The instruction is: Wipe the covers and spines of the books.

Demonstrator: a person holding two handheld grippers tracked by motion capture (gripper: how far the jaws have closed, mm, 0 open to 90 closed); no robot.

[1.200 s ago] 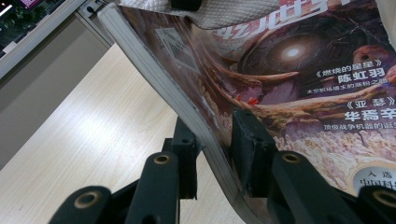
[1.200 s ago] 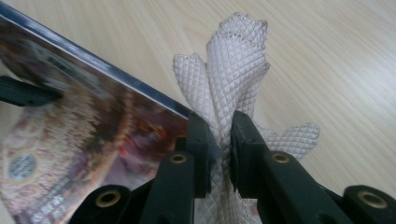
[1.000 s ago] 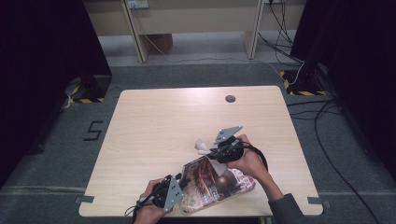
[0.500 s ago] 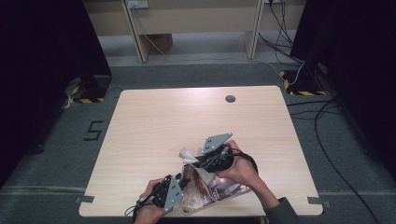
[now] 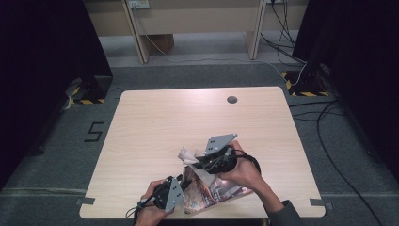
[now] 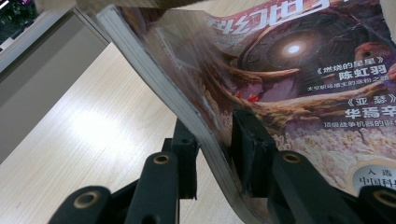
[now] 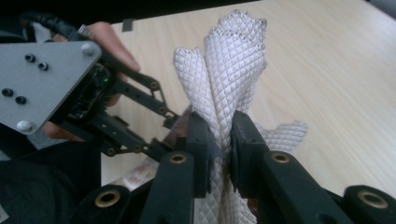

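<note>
Pinching magazine (image 6: 299,84) edge, left gripper (image 6: 215,154), title cropped, cloth (image 7: 229,65) base hidden

the light wooden table (image 5: 155,127) fills the middle of the high view, and a small dark round grommet (image 5: 232,100) sits in its top toward one o'clock. the floor around it is grey carpet (image 5: 197,75). at nine o'clock from the table a black number five (image 5: 94,132) is marked on the carpet. yellow-and-black hazard tape (image 5: 301,89) lies at two o'clock, with more at ten o'clock. black cables (image 5: 329,117) trail across the floor at three o'clock. at twelve o'clock stand pale wooden legs (image 5: 134,28) of a bench, with a cardboard box (image 5: 162,43) between them.
</note>
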